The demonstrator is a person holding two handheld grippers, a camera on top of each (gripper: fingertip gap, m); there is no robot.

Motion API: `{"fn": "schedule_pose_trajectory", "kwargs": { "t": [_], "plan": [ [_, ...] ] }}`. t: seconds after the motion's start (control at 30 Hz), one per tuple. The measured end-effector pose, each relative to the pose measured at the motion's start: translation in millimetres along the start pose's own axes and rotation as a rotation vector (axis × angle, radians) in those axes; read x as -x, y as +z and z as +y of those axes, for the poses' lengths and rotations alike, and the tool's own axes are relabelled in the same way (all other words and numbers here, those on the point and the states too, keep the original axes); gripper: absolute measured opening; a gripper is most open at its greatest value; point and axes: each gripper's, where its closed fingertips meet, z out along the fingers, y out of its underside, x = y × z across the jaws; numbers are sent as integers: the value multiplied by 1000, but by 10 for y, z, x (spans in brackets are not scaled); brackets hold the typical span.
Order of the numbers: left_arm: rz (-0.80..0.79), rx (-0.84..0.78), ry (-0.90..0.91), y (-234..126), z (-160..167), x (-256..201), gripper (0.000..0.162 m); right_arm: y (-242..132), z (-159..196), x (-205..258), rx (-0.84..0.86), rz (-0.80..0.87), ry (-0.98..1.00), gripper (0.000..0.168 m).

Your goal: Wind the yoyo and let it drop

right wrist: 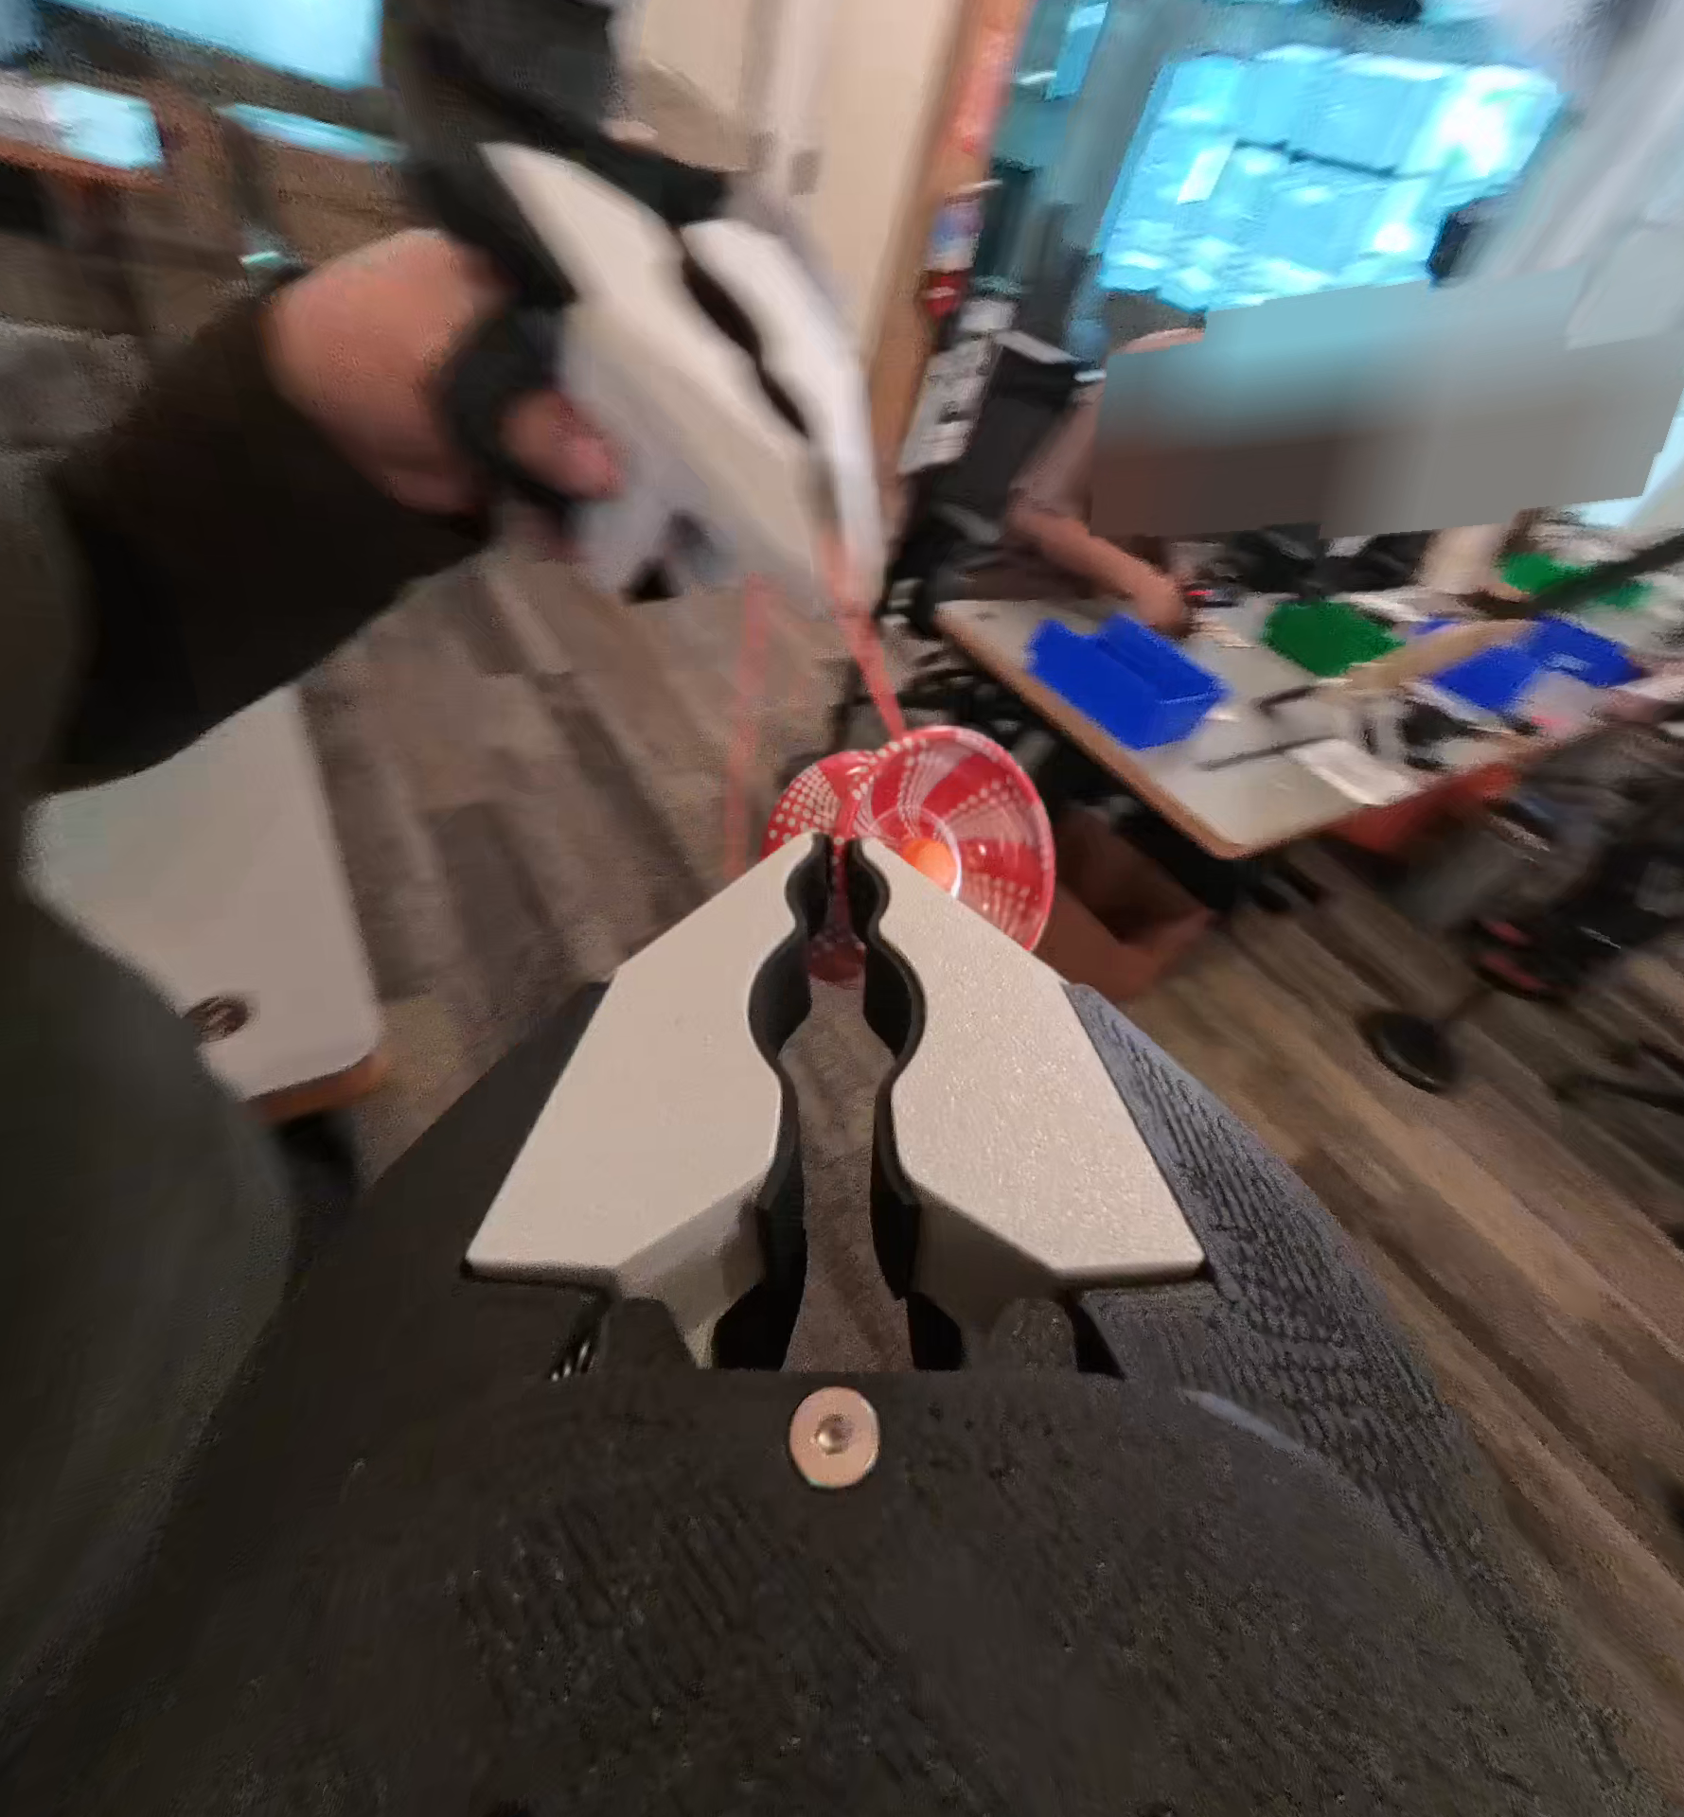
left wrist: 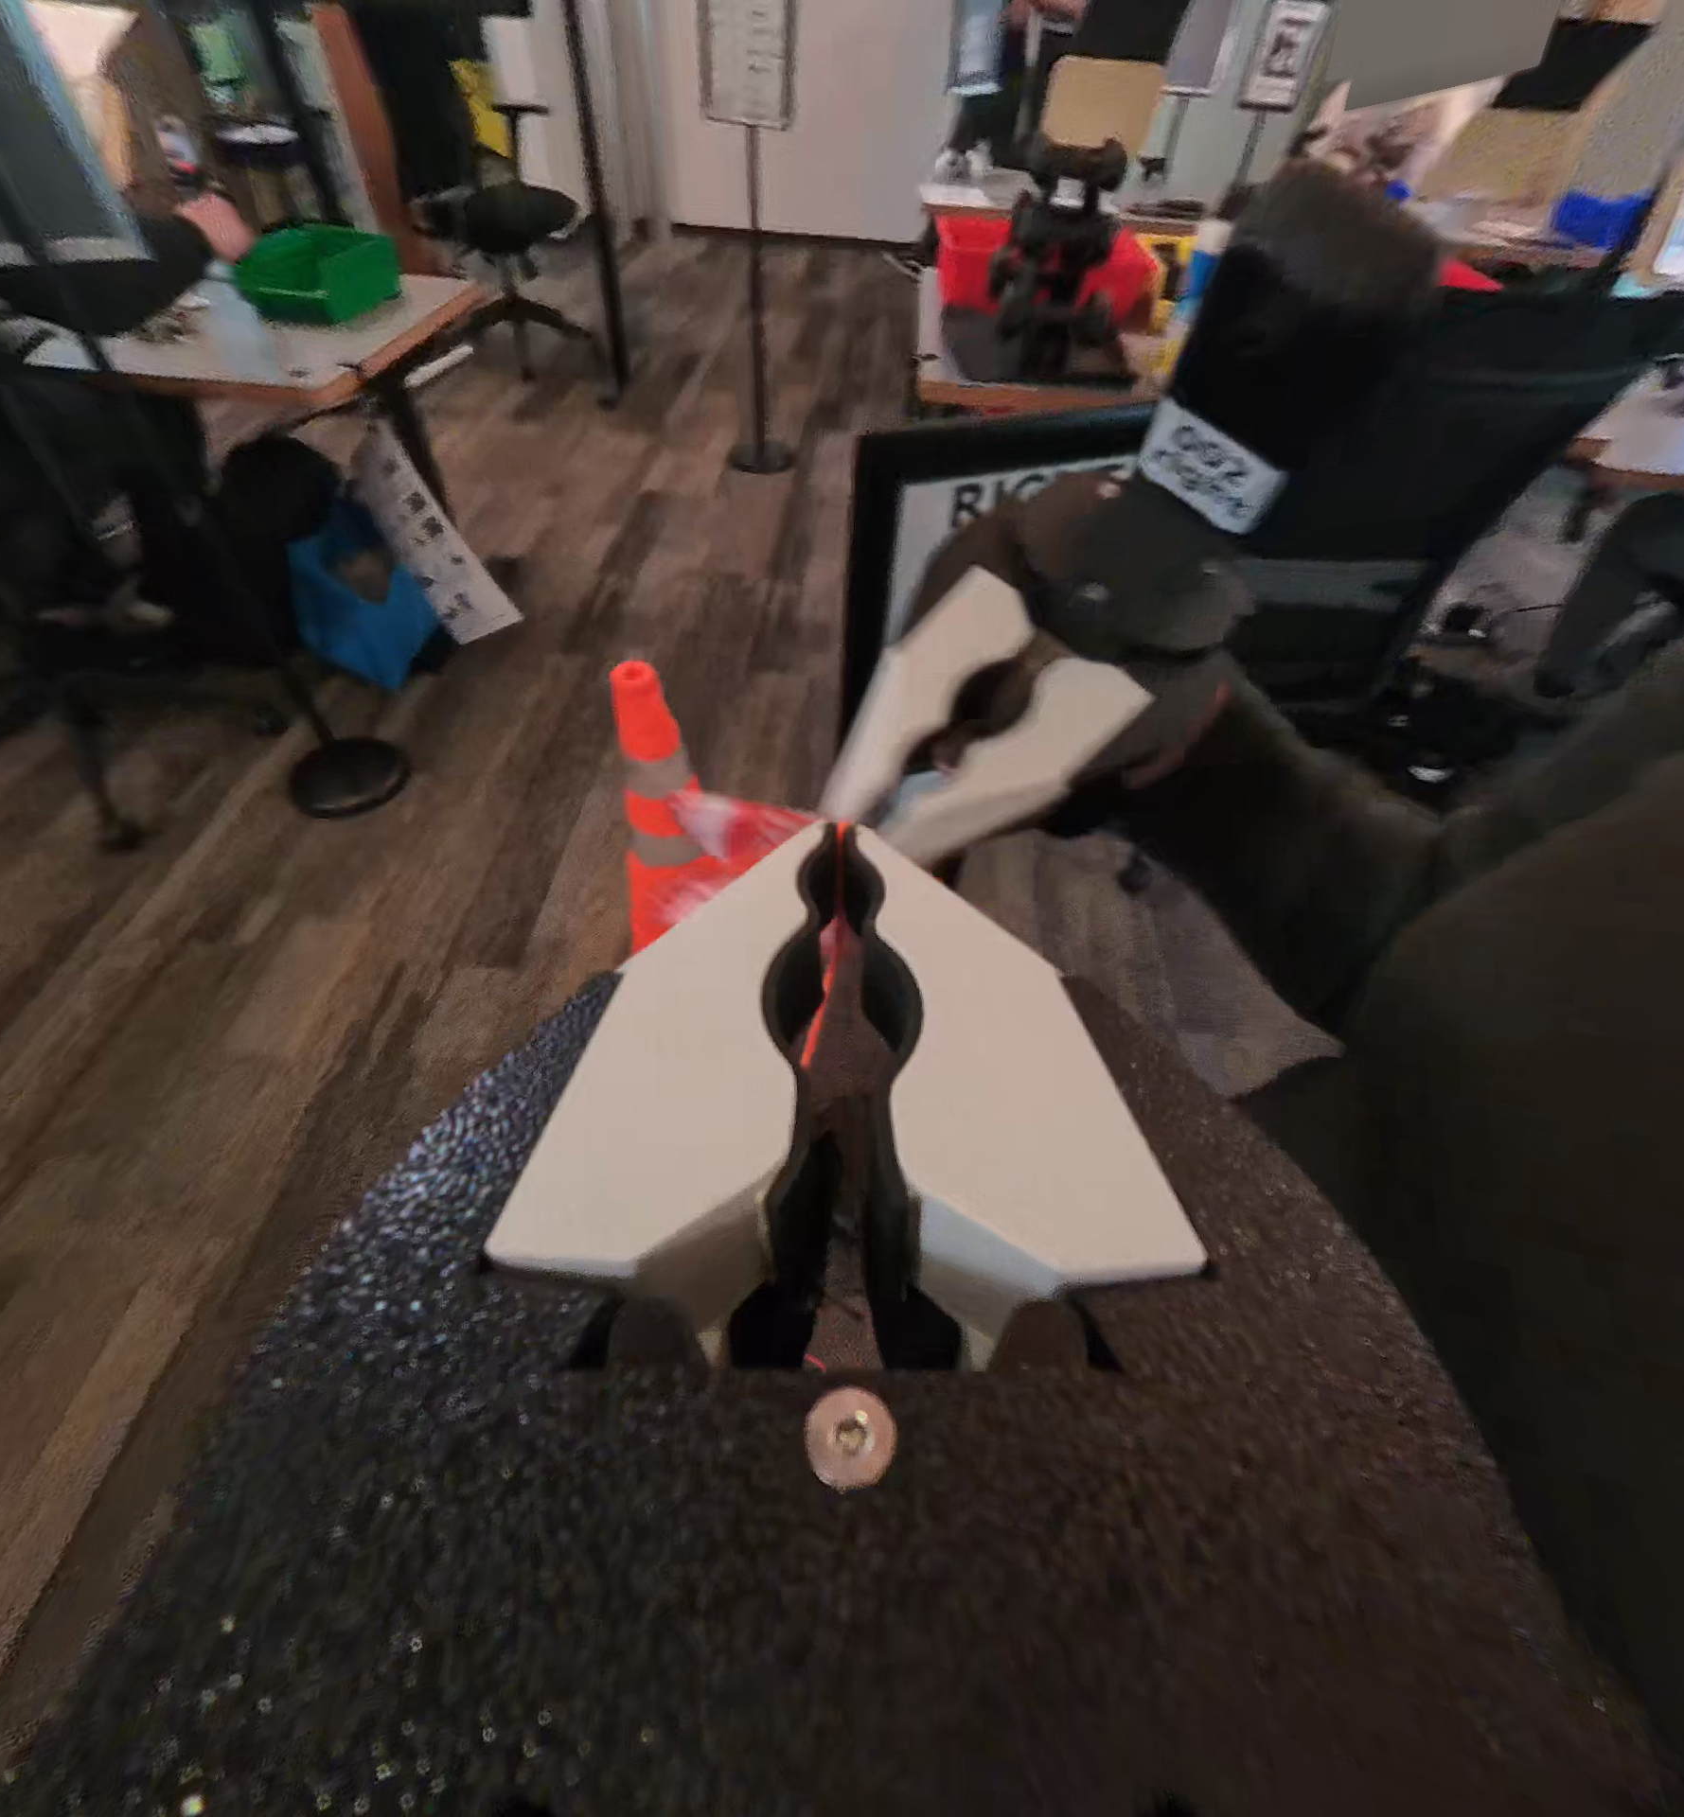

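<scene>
The left gripper (left wrist: 838, 836) has its jaws pressed together on the red string (left wrist: 815, 1023), which runs down the narrow slot between them. The right gripper (right wrist: 840, 853) pinches the yoyo (right wrist: 926, 846) at its tips, the jaws nearly closed with one half of the toy to each side, so they appear to sit in its groove or on its near rim; motion blur leaves that unsure. In the right wrist view the string climbs taut from the yoyo up to the other gripper's tips, while a slack length hangs blurred beside it.

The step in hand looks like winding. To do it well, keep the string under light tension and feed each turn squarely into the groove, circling the left gripper around the toy rather than tugging sideways, which could pull it out of the thin pinch. The slack should be taken up before the release.

The yoyo is red with white dotted swirls and an orange hub, held in the air above the wood floor (right wrist: 1467, 1229), near an orange traffic cone (left wrist: 656, 777)
</scene>
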Motion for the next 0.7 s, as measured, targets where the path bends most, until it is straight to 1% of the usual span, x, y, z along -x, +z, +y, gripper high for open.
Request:
{"fn": "schedule_pose_trajectory", "kwargs": {
  "t": [0.03, 0.07, 0.17, 0.23, 0.27, 0.33, 0.37, 0.43, 0.5, 0.6, 0.63, 0.7],
  "plan": [
    [36, 17, 6, 17, 13, -87, 0, -16, -63, -115, -45, 61, 28, 1],
    [87, 32, 11, 30, 34, -191, 0, -44, -159, -170, -111, 78, 67, 1],
    [177, 72, -8, 187, 137, -347, 0, -158, -480, -262, -335, 99, 149, 1],
    [195, 100, -32, 262, 233, -348, 0, -194, -600, -252, -417, 91, 159, 1],
    [184, 111, -40, 292, 280, -307, 0, -211, -675, -185, -464, 42, 158, 1],
    [124, 120, -51, 315, 348, -148, 0, -271, -820, 80, -560, -130, 136, 1],
    [89, 109, -55, 310, 355, -55, 0, -302, -871, 208, -579, -209, 118, 1],
    [29, 74, -71, 260, 314, 103, 0, -260, -810, 404, -515, -304, 56, 1],
    [-65, 35, -52, 155, 225, 272, 0, -140, -625, 483, -382, -316, -9, 1],
    [-100, -19, -16, -36, 52, 280, 0, 55, -287, 340, -177, -209, -40, 2],
    [-112, -4, -1, -58, 40, 270, 0, 77, -240, 286, -151, -177, -38, 1],
    [-92, 32, 16, -50, 40, 180, 0, 89, -234, 178, -150, -116, -17, 1]
  ]
}}
